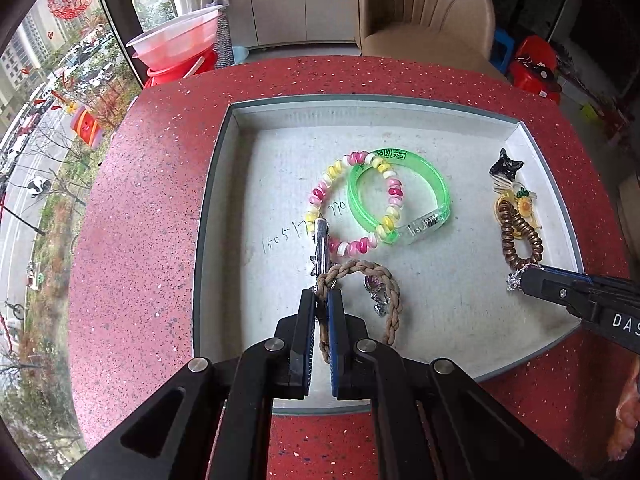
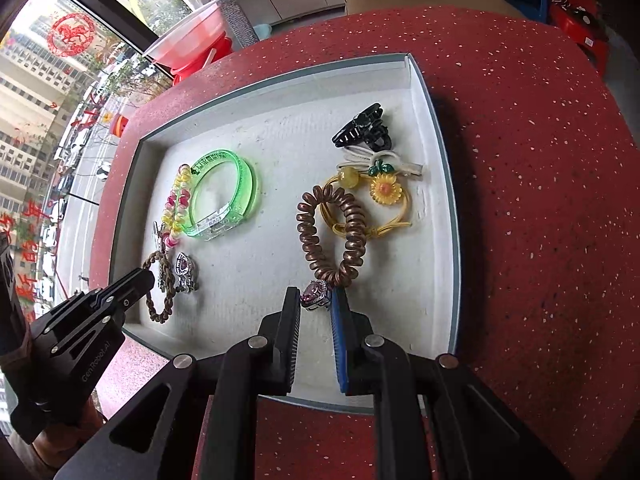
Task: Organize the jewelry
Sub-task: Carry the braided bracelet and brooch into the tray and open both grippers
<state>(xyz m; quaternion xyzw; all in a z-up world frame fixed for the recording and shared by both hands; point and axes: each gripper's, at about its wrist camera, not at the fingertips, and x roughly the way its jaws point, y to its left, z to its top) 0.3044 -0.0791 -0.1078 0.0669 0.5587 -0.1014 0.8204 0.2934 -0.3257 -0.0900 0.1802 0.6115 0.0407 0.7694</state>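
A grey-white tray lies on the red speckled table. My left gripper is shut on a brown braided bracelet, whose cord runs between the jaws. A silver clip pokes out ahead of the tips; I cannot tell whether it is gripped too. My right gripper is shut on a pink gem in a silver setting, right beside a brown spiral hair tie. A second pink gem piece lies inside the braided bracelet, near the left gripper.
Also in the tray: a green bangle, a pink-and-yellow bead bracelet, a yellow sunflower hair tie, a white tie and a black claw clip. A beige chair stands behind the table, red basins at far left.
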